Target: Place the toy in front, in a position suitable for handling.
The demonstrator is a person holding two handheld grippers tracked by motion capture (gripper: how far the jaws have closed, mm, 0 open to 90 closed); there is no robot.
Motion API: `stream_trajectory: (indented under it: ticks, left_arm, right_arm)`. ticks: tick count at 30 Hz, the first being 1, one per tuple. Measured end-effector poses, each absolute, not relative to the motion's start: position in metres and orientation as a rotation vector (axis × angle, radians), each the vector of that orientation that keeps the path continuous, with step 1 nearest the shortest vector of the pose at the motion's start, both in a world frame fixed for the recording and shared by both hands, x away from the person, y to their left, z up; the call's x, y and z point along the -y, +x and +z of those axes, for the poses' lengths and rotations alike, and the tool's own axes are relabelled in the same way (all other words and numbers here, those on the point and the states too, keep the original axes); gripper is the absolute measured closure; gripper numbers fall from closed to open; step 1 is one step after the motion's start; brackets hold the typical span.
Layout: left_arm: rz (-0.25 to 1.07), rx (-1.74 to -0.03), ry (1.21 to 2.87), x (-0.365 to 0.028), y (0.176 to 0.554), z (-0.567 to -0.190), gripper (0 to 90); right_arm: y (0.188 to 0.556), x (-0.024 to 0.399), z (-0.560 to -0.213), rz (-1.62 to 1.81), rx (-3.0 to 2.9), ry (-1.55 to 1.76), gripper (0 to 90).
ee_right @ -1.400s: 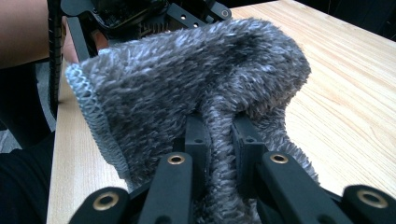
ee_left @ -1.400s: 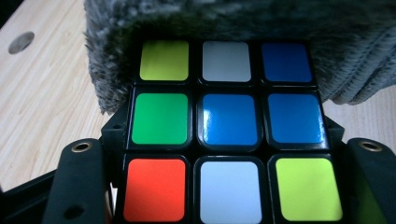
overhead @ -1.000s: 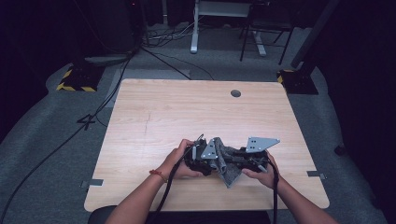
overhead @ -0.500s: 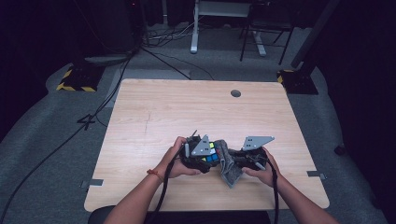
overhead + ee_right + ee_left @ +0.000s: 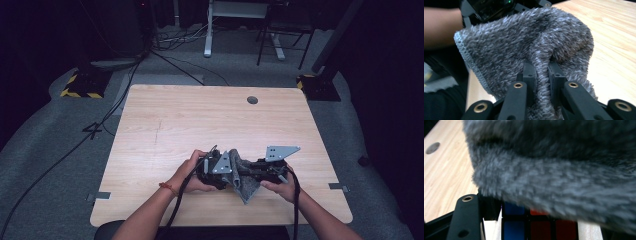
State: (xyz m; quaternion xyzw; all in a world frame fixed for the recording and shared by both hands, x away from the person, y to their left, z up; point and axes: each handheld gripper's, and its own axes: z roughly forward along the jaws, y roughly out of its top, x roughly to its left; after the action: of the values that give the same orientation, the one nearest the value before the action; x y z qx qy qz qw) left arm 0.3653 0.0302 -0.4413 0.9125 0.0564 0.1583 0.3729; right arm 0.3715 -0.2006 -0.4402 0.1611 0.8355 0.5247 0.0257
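Your right gripper (image 5: 541, 75) pinches a fold of the grey cloth (image 5: 529, 45) between its fingers, draped over the cube (image 5: 531, 225) lying just ahead of your left gripper (image 5: 212, 167), whose grip I cannot tell.

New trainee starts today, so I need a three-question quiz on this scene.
1. True or false: the right gripper pinches a fold of the grey cloth.
2. What lies under the cloth in the left gripper view? A) mug B) puzzle cube C) sponge
3. Fill in: the table is made of ____.

Key: 1 true. 2 B, the cube with blue and red squares. 3 wood.
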Motion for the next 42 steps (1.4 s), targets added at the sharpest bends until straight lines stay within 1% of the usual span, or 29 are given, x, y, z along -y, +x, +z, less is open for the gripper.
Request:
stream_trajectory:
  ticks: [5,10,15,19,22,25,31,36,39,42]
  left_arm:
    - [0.378,-0.175,2.291,-0.035,0.368,-0.437,33.4]
    - [0.372,-0.187,2.266,-0.039,0.368,-0.434,33.4]
    - [0.366,-0.184,2.247,-0.042,0.368,-0.43,33.4]
    - [0.376,-0.19,2.253,-0.041,0.367,-0.43,33.5]
    - [0.377,-0.178,2.271,-0.037,0.367,-0.432,33.5]
    - [0.381,-0.174,2.27,-0.036,0.366,-0.431,33.5]
    - [0.383,-0.168,2.242,-0.039,0.364,-0.426,33.5]
    - [0.372,-0.169,2.181,-0.045,0.362,-0.418,33.5]
    - [0.381,-0.164,2.177,-0.046,0.361,-0.418,33.5]
    - [0.354,-0.164,2.139,-0.049,0.363,-0.416,33.4]
  right_arm:
    - [0.376,0.203,-0.445,1.538,-2.564,0.535,79.7]
    - [0.384,0.203,-0.458,1.4,-2.616,0.586,79.7]
    - [0.389,0.203,-0.466,1.35,-2.665,0.631,79.7]
    - [0.386,0.203,-0.459,1.404,-2.632,0.611,79.6]
    - [0.38,0.202,-0.446,1.483,-2.581,0.576,79.6]
    - [0.376,0.2,-0.44,1.481,-2.552,0.548,79.6]
    - [0.385,0.201,-0.457,1.38,-2.607,0.625,79.6]
    - [0.391,0.202,-0.469,1.344,-2.66,0.67,79.5]
    - [0.39,0.201,-0.467,1.416,-2.677,0.65,79.3]
    - [0.389,0.203,-0.465,1.529,-2.683,0.651,79.4]
